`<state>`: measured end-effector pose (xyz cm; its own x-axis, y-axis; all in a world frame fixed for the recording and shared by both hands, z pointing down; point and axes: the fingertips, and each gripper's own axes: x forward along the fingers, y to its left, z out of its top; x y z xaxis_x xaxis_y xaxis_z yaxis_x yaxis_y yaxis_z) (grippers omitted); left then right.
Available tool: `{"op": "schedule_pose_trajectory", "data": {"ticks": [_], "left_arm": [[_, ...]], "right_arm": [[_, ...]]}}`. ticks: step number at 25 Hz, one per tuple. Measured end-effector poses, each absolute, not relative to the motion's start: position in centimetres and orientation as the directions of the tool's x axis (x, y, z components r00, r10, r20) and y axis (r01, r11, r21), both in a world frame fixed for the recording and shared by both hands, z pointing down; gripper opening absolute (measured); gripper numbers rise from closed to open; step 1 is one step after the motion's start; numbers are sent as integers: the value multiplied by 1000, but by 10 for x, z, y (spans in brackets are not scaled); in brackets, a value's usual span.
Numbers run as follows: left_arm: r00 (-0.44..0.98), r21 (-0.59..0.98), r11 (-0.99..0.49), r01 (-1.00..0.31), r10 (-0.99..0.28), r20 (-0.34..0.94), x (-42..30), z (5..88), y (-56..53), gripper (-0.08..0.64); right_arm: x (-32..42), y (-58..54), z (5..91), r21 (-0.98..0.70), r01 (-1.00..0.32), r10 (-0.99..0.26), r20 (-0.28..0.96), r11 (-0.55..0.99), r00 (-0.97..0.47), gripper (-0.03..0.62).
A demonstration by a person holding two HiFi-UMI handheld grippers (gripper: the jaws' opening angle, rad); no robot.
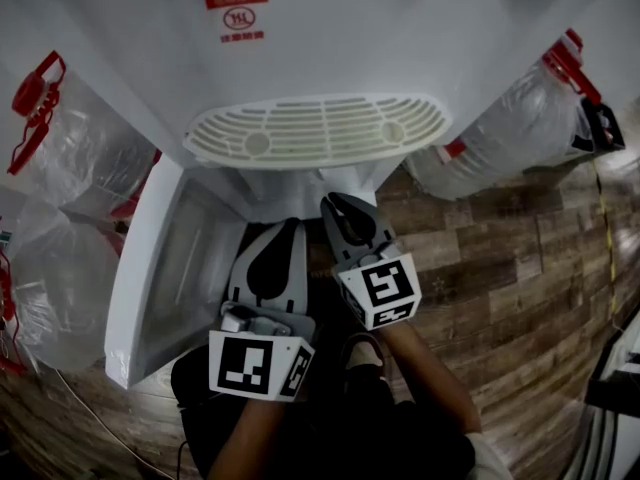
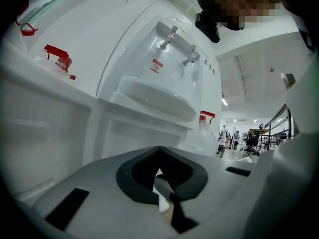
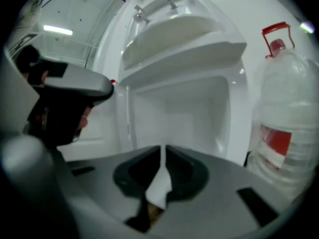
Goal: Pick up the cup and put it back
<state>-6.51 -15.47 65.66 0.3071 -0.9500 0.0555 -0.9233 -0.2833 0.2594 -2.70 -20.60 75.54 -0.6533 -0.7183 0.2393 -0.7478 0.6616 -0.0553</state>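
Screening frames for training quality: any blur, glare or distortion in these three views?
Head view: dispenser front bright, lower part dim, straight edges bow. Left gripper view: fairly sharp, strong fisheye, dark vignette, mosaic patch at top. Right gripper view: soft all over, water bottle smeared, heavy vignette, even the right gripper looks blurred.

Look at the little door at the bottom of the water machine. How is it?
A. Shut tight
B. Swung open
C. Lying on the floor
B: the cabinet door of the water dispenser stands swung out to one side, and the right gripper view looks straight into the open compartment behind it.
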Motion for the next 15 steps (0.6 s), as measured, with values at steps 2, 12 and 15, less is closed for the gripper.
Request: {"op": "schedule_pose_trajectory", "data": {"ticks": [2, 12, 15], "left_arm": [[306, 256, -283, -924, -950, 56, -66, 657, -154, 6], [302, 243, -276, -930, -950, 77, -70, 666, -157, 6], [297, 243, -270, -931, -951, 82, -72, 667, -158, 6]], "right_arm": [[-27, -211, 765, -55, -752, -720, 252, 657, -647, 31], [-32, -242, 798, -50, -766, -722, 297, 641, -625, 101], [-33, -250, 808, -41, -772, -725, 314, 634, -613, 118]]}}
